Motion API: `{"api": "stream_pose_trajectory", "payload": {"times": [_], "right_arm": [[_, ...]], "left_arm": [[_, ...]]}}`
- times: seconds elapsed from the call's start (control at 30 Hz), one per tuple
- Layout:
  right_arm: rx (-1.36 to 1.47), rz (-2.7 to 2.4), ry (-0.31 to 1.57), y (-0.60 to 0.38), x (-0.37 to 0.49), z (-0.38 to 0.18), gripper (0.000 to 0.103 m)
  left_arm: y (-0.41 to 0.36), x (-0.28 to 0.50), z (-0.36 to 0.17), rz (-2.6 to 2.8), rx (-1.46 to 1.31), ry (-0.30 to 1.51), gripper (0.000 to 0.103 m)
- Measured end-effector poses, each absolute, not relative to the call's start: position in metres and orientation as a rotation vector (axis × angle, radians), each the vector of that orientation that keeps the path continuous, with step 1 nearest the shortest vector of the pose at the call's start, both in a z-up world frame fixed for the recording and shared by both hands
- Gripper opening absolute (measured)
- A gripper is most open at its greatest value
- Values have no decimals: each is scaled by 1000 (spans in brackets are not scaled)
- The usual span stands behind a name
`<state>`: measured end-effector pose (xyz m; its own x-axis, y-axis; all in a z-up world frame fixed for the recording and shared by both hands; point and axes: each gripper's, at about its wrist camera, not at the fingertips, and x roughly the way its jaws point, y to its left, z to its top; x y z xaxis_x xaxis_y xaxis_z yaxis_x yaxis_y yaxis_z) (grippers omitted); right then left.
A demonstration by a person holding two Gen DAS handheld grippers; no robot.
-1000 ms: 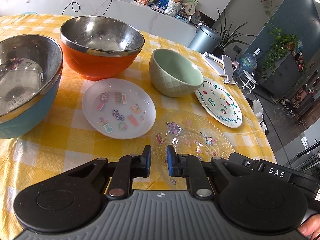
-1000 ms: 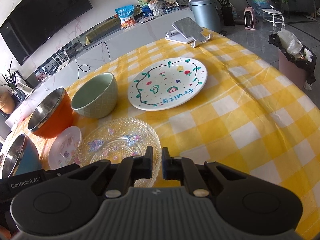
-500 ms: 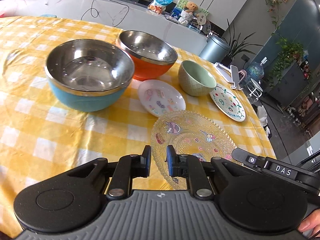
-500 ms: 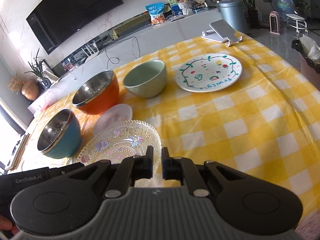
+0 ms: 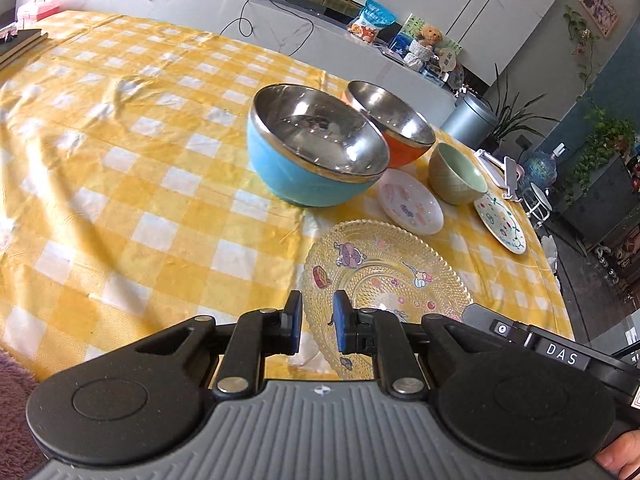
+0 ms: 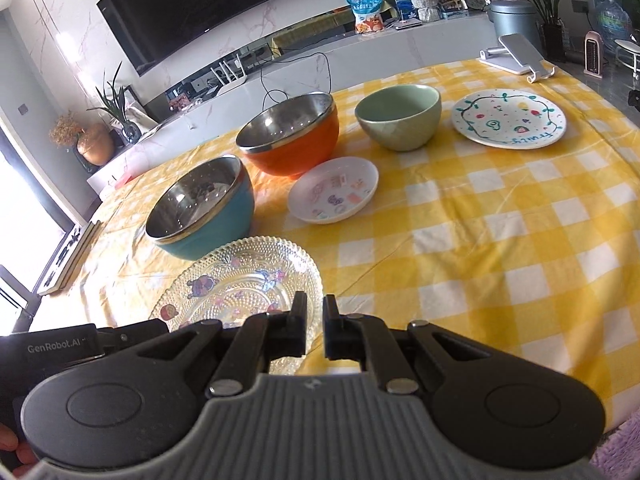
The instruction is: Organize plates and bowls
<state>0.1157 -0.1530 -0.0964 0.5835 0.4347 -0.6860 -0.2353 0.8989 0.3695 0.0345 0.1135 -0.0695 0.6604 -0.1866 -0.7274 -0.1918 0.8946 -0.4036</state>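
A clear glass plate (image 5: 384,272) with cartoon stickers is held by its near rim between both grippers. My left gripper (image 5: 317,322) is shut on the plate's left part. My right gripper (image 6: 315,322) is shut on the right part of the same plate (image 6: 240,280). Beyond it on the table stand a blue steel-lined bowl (image 5: 316,152), an orange steel-lined bowl (image 5: 394,128) and a green ceramic bowl (image 5: 458,178). A small white sticker plate (image 6: 334,190) and a white painted plate (image 6: 508,118) lie flat there too.
A yellow checked tablecloth (image 5: 140,160) covers the table, with a wide bare stretch at the left. A phone stand (image 6: 516,54) sits at the far right corner. Books (image 5: 20,42) lie at the far left edge. A grey bin (image 5: 468,124) stands beyond the table.
Both grippers have pulled back and leftward with the glass plate in them. The bowls and the other plates now look smaller and farther off, and more bare cloth shows at left.
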Motion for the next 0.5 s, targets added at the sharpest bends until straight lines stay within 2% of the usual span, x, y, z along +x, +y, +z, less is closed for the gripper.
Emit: {"api": "stream_pose_trajectory", "payload": {"times": [0.5], "right_arm": [[160, 366, 930, -135, 113, -119, 5]], "left_arm": [[122, 35, -98, 8, -461, 900, 18]]}}
